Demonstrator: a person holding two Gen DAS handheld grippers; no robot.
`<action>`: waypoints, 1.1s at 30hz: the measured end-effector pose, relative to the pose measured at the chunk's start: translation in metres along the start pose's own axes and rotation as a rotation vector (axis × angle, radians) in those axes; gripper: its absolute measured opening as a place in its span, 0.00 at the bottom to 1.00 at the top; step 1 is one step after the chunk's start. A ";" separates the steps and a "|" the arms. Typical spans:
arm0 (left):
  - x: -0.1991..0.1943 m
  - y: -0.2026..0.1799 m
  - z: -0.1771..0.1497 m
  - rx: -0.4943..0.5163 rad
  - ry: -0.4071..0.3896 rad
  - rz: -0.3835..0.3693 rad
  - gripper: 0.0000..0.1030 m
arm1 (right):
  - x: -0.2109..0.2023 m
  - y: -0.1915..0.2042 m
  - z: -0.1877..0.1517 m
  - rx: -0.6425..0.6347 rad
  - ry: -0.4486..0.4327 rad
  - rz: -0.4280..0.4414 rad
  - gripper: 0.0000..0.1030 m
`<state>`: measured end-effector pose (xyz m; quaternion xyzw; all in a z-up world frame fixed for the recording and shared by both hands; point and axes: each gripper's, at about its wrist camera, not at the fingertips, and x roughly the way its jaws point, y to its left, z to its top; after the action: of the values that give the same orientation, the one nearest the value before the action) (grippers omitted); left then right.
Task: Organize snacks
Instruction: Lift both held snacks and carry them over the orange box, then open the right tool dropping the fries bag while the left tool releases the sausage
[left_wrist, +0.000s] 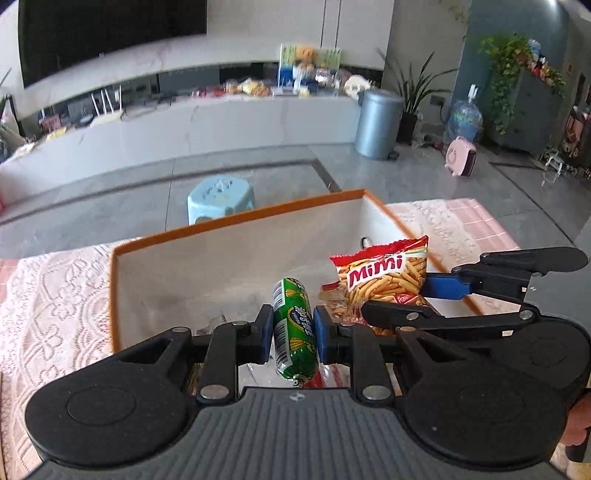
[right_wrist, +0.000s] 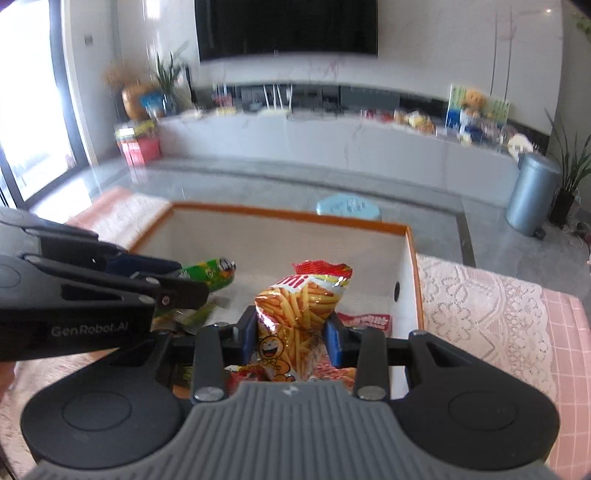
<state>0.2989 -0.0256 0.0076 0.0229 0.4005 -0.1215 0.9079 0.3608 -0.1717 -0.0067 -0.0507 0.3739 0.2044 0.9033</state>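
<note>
My left gripper (left_wrist: 293, 334) is shut on a green sausage-shaped snack pack (left_wrist: 293, 325), holding it over the near edge of a white storage box with an orange rim (left_wrist: 236, 218). My right gripper (right_wrist: 291, 341) is shut on a red and yellow Mimi fries bag (right_wrist: 299, 314), also held over the box (right_wrist: 415, 266). In the left wrist view the Mimi bag (left_wrist: 384, 275) and right gripper (left_wrist: 424, 299) are just right of the green pack. In the right wrist view the left gripper (right_wrist: 184, 284) and green pack (right_wrist: 210, 275) are at the left.
The box stands on a pink lace tablecloth (left_wrist: 51, 295). Other snack packets lie inside it, one red (right_wrist: 365, 319) and one green (right_wrist: 184, 317). Beyond the table are a blue stool (left_wrist: 221, 199), a grey bin (left_wrist: 376, 123) and a long white cabinet (right_wrist: 332, 140).
</note>
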 end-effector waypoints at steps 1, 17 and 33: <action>0.008 0.004 0.002 -0.008 0.013 0.004 0.24 | 0.009 -0.003 0.002 0.002 0.019 -0.002 0.34; 0.077 0.039 0.008 -0.130 0.183 -0.007 0.24 | 0.083 -0.019 0.018 0.003 0.177 0.009 0.35; 0.072 0.047 0.010 -0.221 0.227 0.005 0.33 | 0.083 -0.015 0.022 0.042 0.171 -0.067 0.55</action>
<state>0.3642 0.0042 -0.0408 -0.0623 0.5115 -0.0711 0.8540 0.4340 -0.1530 -0.0500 -0.0613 0.4518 0.1611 0.8753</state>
